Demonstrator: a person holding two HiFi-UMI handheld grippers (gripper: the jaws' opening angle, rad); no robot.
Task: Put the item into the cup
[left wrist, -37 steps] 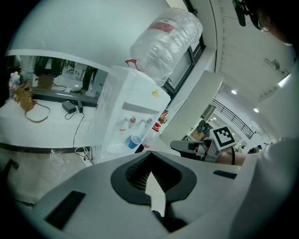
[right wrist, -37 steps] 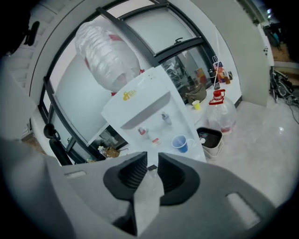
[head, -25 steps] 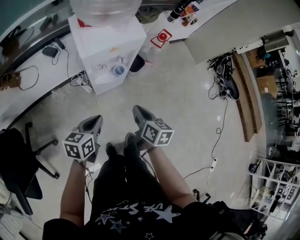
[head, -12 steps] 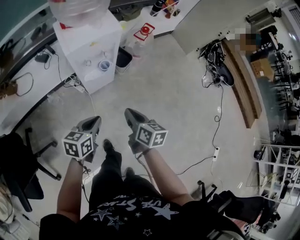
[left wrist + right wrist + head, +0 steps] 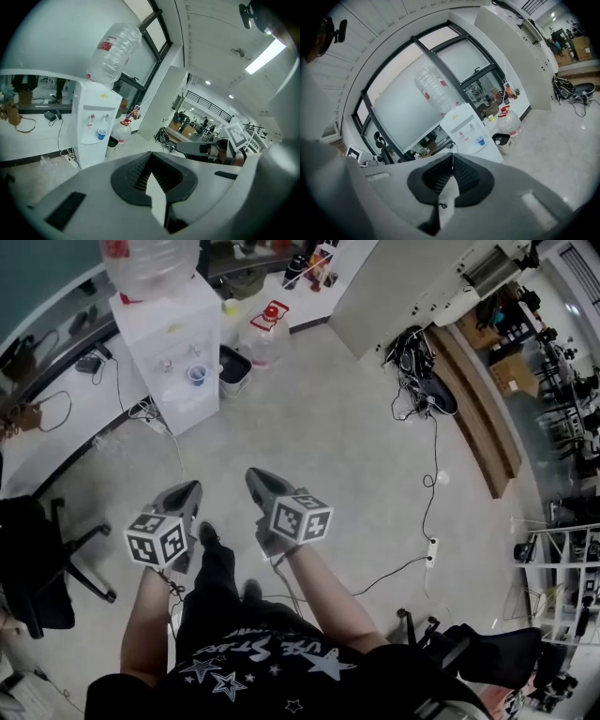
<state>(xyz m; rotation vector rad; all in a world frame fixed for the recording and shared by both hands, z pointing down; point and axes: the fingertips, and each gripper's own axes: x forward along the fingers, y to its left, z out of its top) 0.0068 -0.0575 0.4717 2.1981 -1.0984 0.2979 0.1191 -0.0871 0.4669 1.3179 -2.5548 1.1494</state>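
1. My left gripper (image 5: 187, 491) and right gripper (image 5: 254, 475) sit low in the centre of the head view, both aimed towards the upper left of the frame. I judge they are held level and forward because the water dispenser (image 5: 170, 345) stands there.
2. In each gripper view the tongs are pressed together with nothing between them, so I carry no item.
3. The blue cup (image 5: 196, 375) rests on the dispenser's tray under the taps, in the upper left of the head view, well apart from both grippers. That ledge is probably where it is meant to be filled.
4. I cannot pick out the item that goes into the cup.
5. Count: two grippers, one cup, one dispenser with one bottle (image 5: 150, 264) on top, one spare jug (image 5: 268, 331) and one bin (image 5: 233, 371) on the floor beside it.
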